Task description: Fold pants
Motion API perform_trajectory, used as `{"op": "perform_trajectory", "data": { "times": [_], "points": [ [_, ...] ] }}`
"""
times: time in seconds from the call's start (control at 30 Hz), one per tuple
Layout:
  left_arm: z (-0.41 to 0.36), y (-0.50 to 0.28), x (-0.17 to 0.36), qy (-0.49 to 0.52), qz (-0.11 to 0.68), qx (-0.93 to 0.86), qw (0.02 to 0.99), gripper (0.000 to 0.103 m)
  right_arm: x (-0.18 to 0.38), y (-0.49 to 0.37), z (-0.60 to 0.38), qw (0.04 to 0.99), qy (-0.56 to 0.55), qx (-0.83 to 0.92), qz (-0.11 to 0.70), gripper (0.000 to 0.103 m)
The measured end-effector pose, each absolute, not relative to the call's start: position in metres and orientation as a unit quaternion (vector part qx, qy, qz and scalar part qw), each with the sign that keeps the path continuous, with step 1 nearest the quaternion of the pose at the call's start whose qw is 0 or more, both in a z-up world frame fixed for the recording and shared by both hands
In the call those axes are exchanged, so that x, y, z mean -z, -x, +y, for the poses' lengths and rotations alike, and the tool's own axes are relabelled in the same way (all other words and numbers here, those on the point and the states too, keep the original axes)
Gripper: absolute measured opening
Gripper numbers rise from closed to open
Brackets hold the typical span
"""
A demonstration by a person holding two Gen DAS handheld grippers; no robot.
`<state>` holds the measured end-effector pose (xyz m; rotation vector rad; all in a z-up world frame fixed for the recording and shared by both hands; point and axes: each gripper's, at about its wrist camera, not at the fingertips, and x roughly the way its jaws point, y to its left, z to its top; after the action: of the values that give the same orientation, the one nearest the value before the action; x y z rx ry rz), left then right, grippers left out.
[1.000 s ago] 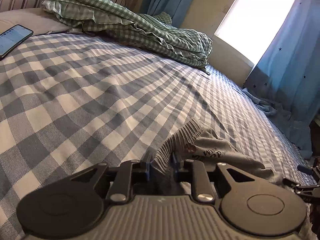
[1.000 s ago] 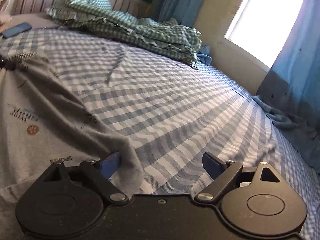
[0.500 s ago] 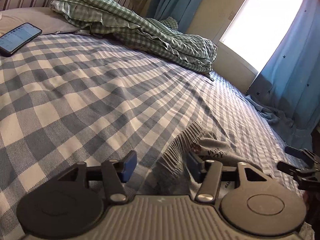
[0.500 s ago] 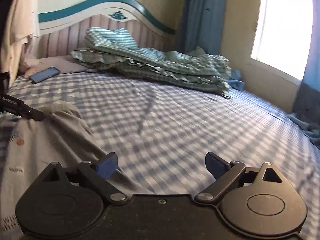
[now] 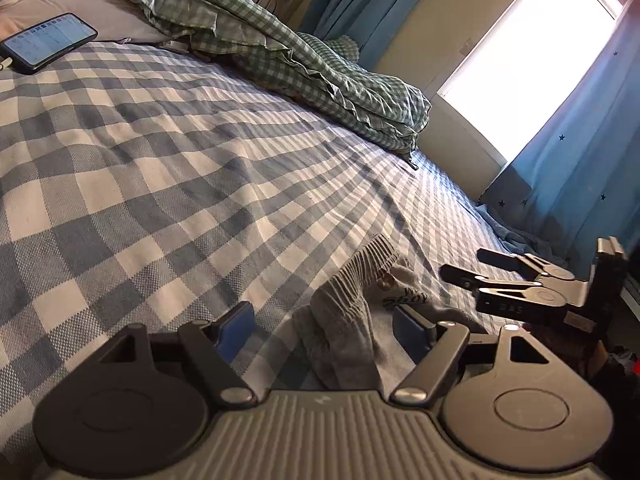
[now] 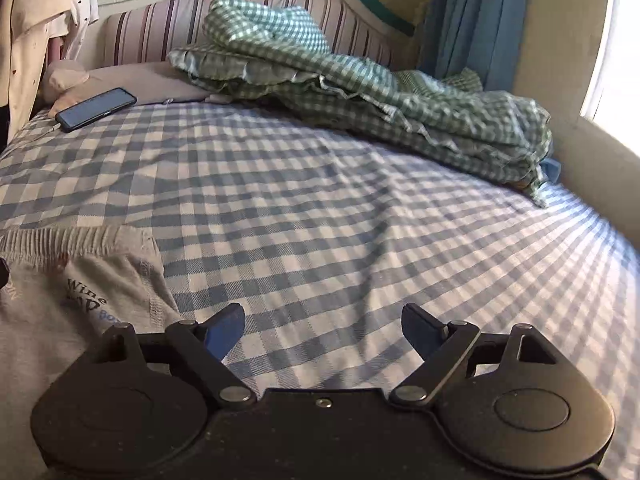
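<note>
- Your pants [image 6: 60, 320] are grey knit, lying on the near left of the checked bedsheet [image 6: 320, 208]; ribbed waistband [image 6: 76, 240] on the far edge, printed lettering just below it.
- Expect soft, light, limp cloth. It will sag and bunch, not hold a crease; a raised ridge of waistband sits between your left fingers.
- Best hold, by my read: the thicker ribbed waistband or a seam edge, pinching both layers.
- Left gripper [image 5: 324, 324]: spread, nothing pinched, cloth loose between the pads.
- Right gripper [image 6: 323, 326]: spread, over bare sheet just right of the pants.
- Farther off: green gingham quilt [image 6: 360, 92] heaped by the striped headboard [image 6: 160, 28], phone [image 6: 96, 109] far left, blue curtain [image 5: 580, 152] beside the window [image 5: 532, 44].
</note>
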<state>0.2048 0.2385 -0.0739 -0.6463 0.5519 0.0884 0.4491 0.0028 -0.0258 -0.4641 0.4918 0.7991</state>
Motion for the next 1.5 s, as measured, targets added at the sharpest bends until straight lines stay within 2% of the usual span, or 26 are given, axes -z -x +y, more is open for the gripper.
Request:
{"op": "perform_trajectory", "data": {
  "times": [0.07,0.2,0.27,0.3,0.33,0.37,0.4,0.6,0.8,0.97,1.13,1.33,1.5],
  "points": [
    [0.238,-0.205,0.074,0.313,0.267,-0.043,0.911,0.082,0.011,-0.434,-0.011,0.869,0.228,-0.381,0.219,0.091],
    [0.238,-0.206,0.074,0.326,0.264,-0.041,0.907,0.087,-0.009,-0.397,-0.037,0.863,0.224,-0.394,0.222,0.092],
    [0.238,-0.208,0.075,0.337,0.262,-0.044,0.903,0.087,-0.008,-0.371,-0.051,0.866,0.217,-0.388,0.227,0.093],
    [0.238,-0.208,0.075,0.342,0.26,-0.048,0.902,0.084,-0.006,-0.357,-0.058,0.869,0.208,-0.384,0.232,0.093],
    [0.237,-0.209,0.076,0.346,0.26,-0.052,0.9,0.079,-0.003,-0.343,-0.066,0.872,0.2,-0.378,0.238,0.093],
    [0.238,-0.211,0.077,0.353,0.263,-0.053,0.896,0.059,0.0,-0.328,-0.073,0.877,0.199,-0.366,0.241,0.093],
    [0.239,-0.213,0.08,0.367,0.271,-0.052,0.888,0.032,0.004,-0.31,-0.081,0.887,0.204,-0.338,0.24,0.093],
    [0.232,-0.216,0.078,0.379,0.262,-0.076,0.884,0.018,0.026,-0.237,-0.13,0.932,0.245,-0.143,0.226,0.093],
    [0.193,-0.218,0.022,0.297,0.215,-0.035,0.93,0.015,0.063,-0.226,-0.159,0.932,0.243,-0.114,0.244,0.092],
    [0.125,-0.215,-0.038,0.181,0.18,0.041,0.966,0.015,0.042,-0.221,-0.187,0.958,0.161,-0.107,0.212,0.093],
    [0.027,-0.202,-0.076,0.062,0.158,0.14,0.975,0.015,0.026,-0.21,-0.23,0.969,0.128,-0.083,0.192,0.094],
    [-0.097,-0.18,-0.08,-0.049,0.137,0.245,0.959,0.015,0.015,-0.181,-0.311,0.978,0.1,-0.021,0.181,0.096],
    [-0.186,-0.166,-0.041,-0.1,0.16,0.312,0.931,0.017,0.017,-0.147,-0.378,0.978,0.088,0.02,0.188,0.097]
  ]
}}
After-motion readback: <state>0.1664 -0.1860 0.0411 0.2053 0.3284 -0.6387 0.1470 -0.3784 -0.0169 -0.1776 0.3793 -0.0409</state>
